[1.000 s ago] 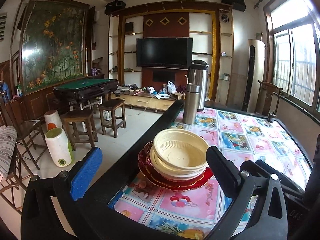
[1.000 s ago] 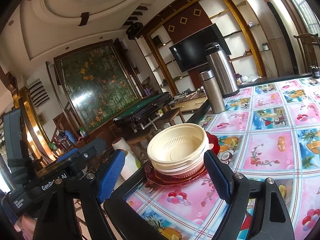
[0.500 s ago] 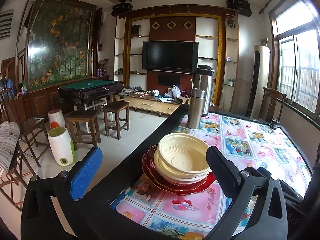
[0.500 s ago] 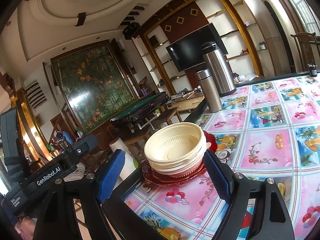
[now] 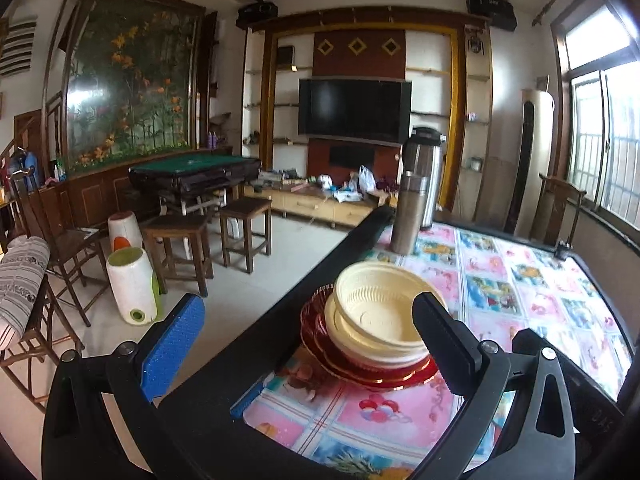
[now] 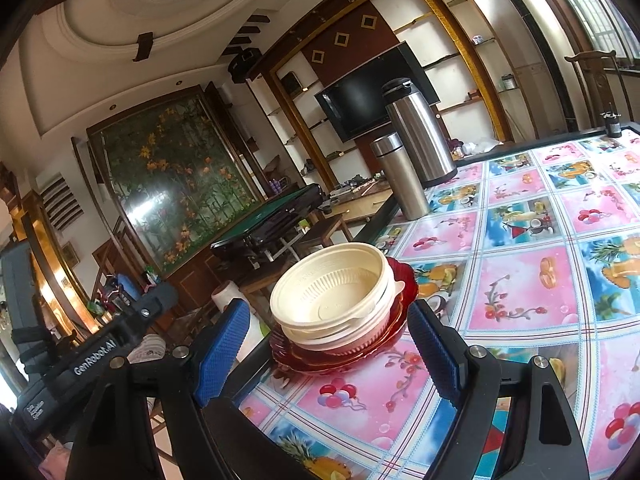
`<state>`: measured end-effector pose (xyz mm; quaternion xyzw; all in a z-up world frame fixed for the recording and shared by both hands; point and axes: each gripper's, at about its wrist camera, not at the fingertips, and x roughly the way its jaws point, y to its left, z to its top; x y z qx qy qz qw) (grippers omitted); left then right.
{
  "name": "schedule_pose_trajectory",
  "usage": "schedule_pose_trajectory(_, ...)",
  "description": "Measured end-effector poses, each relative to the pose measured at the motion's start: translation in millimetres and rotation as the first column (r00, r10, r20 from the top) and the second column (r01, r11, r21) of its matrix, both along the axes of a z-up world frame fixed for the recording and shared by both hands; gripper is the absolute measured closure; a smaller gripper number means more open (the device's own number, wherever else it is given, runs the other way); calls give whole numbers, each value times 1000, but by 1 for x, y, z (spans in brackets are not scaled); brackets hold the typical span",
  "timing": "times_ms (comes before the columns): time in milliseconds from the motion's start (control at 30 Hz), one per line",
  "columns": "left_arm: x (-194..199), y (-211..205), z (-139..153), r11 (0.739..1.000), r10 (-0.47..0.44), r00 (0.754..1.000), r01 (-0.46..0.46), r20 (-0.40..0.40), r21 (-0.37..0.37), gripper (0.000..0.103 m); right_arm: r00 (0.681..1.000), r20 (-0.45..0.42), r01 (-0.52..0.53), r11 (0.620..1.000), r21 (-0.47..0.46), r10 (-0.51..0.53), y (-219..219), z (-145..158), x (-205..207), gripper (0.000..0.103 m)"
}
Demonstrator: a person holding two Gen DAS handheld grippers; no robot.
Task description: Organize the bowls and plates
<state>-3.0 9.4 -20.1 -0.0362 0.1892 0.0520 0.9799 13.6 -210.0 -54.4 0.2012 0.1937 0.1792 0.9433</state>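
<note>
Cream plastic bowls (image 5: 374,318) (image 6: 334,300) sit nested in a stack on top of red scalloped plates (image 5: 360,372) (image 6: 340,356), near the left edge of the table. My left gripper (image 5: 308,344) is open just short of the stack, its jaws wide apart and empty. My right gripper (image 6: 328,350) is open too, its blue pads standing either side of the stack without touching it. The left gripper's body (image 6: 92,364) shows at the left of the right wrist view.
The table (image 5: 520,292) (image 6: 520,272) has a colourful picture cloth and a dark rim. Two steel flasks (image 5: 416,200) (image 6: 412,160) stand at its far left corner. Off the left edge are stools (image 5: 180,240), a green games table (image 5: 196,172) and chairs.
Both grippers have drawn a little nearer to the stack and tilted slightly; the stack looks larger. The bowls and plates have not moved.
</note>
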Motion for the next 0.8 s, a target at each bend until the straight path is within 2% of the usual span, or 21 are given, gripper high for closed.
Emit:
schedule_pose_trajectory(200, 0, -3, -2, 1000, -13, 1000, 13, -1, 25, 0, 1000, -9, 3, 1000, 3, -3, 0, -2, 1, 20)
schedule_pose_trajectory(367, -3, -2, 2, 1000, -6, 1000, 5, 28, 27, 0, 1000, -15, 8, 1000, 3, -8, -1, -3, 2, 20)
schedule_pose_trajectory(533, 2, 1, -1, 997, -77, 997, 77, 3, -27, 0, 1000, -19, 12, 1000, 6, -12, -3, -4, 3, 20)
schedule_pose_trajectory(667, 1, 0, -2, 991, -126, 992, 126, 6, -34, 0, 1000, -24, 15, 1000, 18, -14, -5, -5, 4, 20)
schedule_pose_trajectory(800, 1, -4, -2, 996, -88, 996, 88, 5, 3, 0, 999, -26, 22, 999, 27, -21, -8, -5, 3, 20)
